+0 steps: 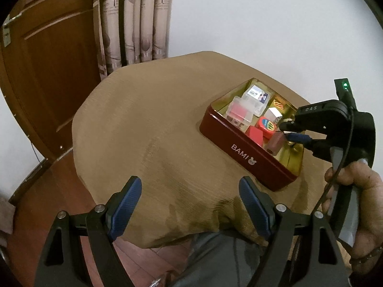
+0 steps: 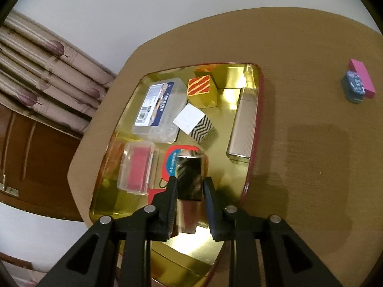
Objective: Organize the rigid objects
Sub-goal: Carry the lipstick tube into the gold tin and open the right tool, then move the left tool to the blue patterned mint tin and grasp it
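Tin box takes a mirrored block from the right hand-held gripper

Tin box (image 2: 253, 129), red outside with a glossy gold lining and rounded corners, sits on the brown ribbed cloth of the worktop (image 2: 311, 143). Over its near end the right hand-held gripper (image 2: 190, 189) has its two ribbed fingers narrowed onto a small reflective block (image 2: 190, 174), shiny and box-shaped, one finger pressed to each side.

Just past the block lies a red and blue tape measure (image 2: 171, 157), partly hidden by it. To the left is a clear plastic case with a red insert (image 2: 138, 169), and beyond that a larger clear plastic case with a printed barcode label (image 2: 158, 105). A cube with a white top and black zigzag sides (image 2: 196, 124) lies tilted mid-box, next to a cube striped orange and red (image 2: 199, 86). A ridged silver metal bar (image 2: 243, 129) lies along the right wall.

Outside the tin, well apart on the cloth, a pink block (image 2: 361, 76) touches a small patterned blue box (image 2: 354, 87).

The left hand-held gripper (image 1: 190, 205) hangs over the cloth's near edge, blue-padded fingers spread wide, holding nothing.
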The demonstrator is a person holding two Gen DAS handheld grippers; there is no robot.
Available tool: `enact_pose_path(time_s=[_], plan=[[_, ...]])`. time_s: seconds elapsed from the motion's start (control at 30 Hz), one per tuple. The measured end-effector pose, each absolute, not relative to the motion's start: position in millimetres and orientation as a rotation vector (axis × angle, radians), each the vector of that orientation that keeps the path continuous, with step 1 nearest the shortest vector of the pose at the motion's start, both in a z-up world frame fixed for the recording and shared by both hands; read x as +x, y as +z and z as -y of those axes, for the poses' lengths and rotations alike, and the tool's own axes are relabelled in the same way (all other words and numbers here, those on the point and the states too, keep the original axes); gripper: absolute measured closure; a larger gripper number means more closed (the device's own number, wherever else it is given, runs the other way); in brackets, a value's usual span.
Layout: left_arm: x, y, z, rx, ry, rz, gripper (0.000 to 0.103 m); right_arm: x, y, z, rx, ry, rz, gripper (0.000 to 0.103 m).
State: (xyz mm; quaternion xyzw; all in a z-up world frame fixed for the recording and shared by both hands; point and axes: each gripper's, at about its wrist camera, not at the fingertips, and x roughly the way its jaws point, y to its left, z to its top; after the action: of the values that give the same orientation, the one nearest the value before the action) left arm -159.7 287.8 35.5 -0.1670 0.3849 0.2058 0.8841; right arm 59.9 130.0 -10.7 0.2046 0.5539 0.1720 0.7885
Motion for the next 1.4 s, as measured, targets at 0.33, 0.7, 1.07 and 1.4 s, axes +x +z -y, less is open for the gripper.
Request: enact_pose_path(time_s=[0.33, 0.7, 1.07, 1.4], plan=[[-163.7, 45.8, -267.5, -0.237, 0.427, -0.738, 0.023, 40.5, 20.7, -66.4, 0.347, 0.356, -0.968, 0.078], [-159.4, 61.7, -183.4, -0.003, 0.171, -0.677, 0.019, 23.1, -20.2, 146.8, 0.171, -0.068, -0.939, 0.077], [-28.3, 72.3, -55.6, 0.148, -0.097, -0.68, 0.016, 26.9, -45.2, 222.1, 0.188, -0.129, -0.904, 0.077], [98.9, 11.4, 4.6, 0.218, -0.196, -0.828, 0.016, 28.1, -45.3, 235.8, 0.257, -0.044, -0.87, 0.063]])
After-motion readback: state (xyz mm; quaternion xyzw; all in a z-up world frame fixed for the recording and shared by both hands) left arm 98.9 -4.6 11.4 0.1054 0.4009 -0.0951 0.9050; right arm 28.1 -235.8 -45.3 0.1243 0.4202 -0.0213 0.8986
